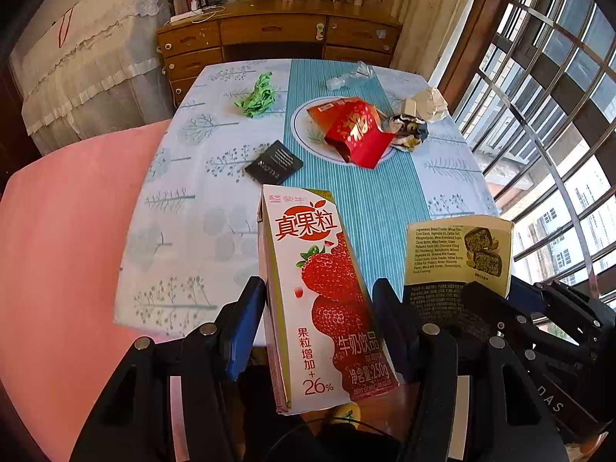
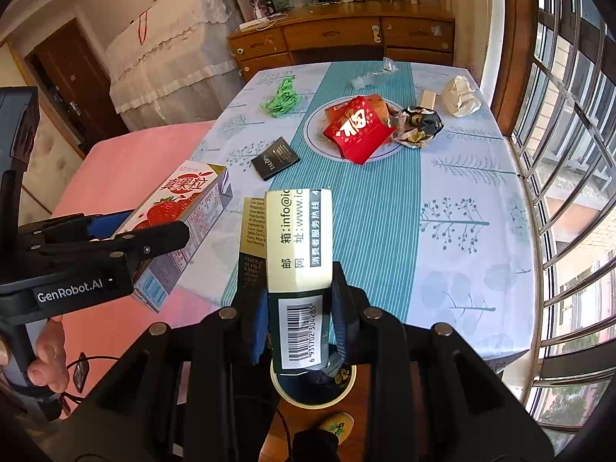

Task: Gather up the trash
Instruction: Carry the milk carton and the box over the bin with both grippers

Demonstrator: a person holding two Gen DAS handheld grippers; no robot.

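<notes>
1. Trash is already in both my grippers: the left gripper (image 1: 315, 308) is clamped on a tall white strawberry milk carton (image 1: 319, 292), and the right gripper (image 2: 300, 308) is clamped on a narrow cream-and-dark-green cardboard box with a barcode (image 2: 298, 269).
2. Both pieces run lengthwise straight out along the fingers, held off the near edge of the worktop (image 2: 462, 200), side by side and just apart.
3. More trash lies ahead toward the far half: a red gift packet (image 2: 356, 131) on a white plate (image 2: 313, 136) at the centre, a crumpled black-and-gold foil wrapper (image 2: 417, 127) touching its right side, a crumpled white paper (image 2: 460, 96) by the far right corner, a green crumpled wrapper (image 2: 283, 98) far left, and a flat black sachet (image 2: 275, 158) nearest my left gripper.
4. I see no bin, so I judge that both pieces must be dropped somewhere out of view first.
5. The worktop wears a pale tree-print cloth with a teal striped runner; a barred window (image 2: 569, 154) stands right, a wooden dresser (image 2: 338, 42) beyond, and a pink bed (image 1: 69, 238) left.
</notes>
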